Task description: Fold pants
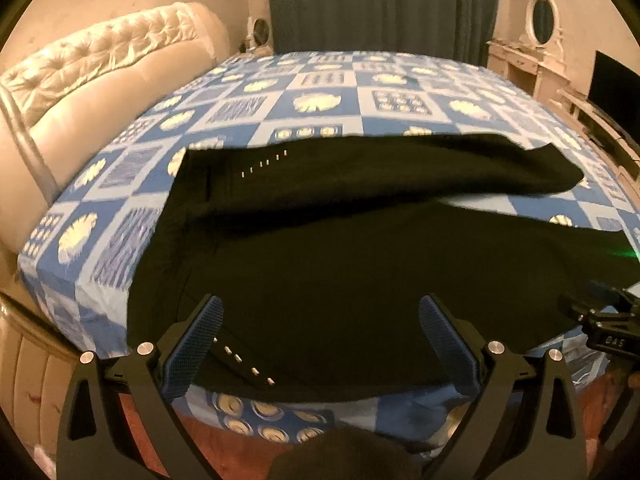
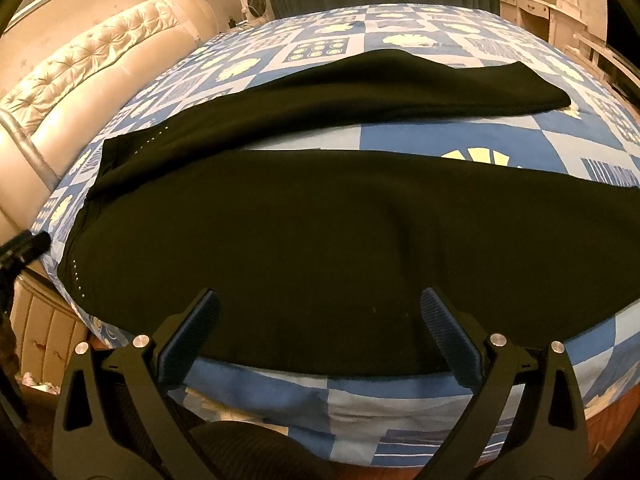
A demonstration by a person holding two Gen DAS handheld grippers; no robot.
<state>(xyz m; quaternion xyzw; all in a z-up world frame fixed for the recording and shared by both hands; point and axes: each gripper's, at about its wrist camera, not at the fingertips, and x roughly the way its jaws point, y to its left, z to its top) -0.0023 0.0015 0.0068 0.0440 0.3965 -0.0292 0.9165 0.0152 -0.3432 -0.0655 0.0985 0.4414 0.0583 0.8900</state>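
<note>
1. Left wrist view: wide bed (image 1: 132, 216), covered by a blue, pale-blue and white checked sheet printed with shell and stripe motifs, filling most of the frame and reaching back to a dark curtain (image 1: 380, 4).
2. Along the left side, a tufted cream headboard (image 1: 96, 64); at far right, pale furniture with an oval mirror (image 1: 542, 16) and a dark screen (image 1: 612, 80).
3. Spread flat across the near half of that sheet, black pants (image 1: 340, 264), waist end toward the headboard side, two legs running off to the right and splayed apart, a wedge of sheet showing between them.
4. Far leg lying flat, its hem short of the right edge of the mattress; near leg lying along the front edge of the mattress, just ahead of both tools.
5. Two short rows of small pale dots on the dark fabric near the waist, one on the far side, one on the near side by the left finger.
6. Left gripper (image 1: 320, 312) poised over the near waist area, blue-padded fingers (image 1: 200, 344) spread wide, nothing between them, whether they touch the cloth unclear.
7. Right gripper (image 2: 320, 304) poised over the near leg, fingers (image 2: 452, 336) likewise spread wide and empty; seen also as a black mechanism at the right margin of the left wrist view.
8. Below the mattress edge, a strip of reddish floor (image 1: 248, 452).
</note>
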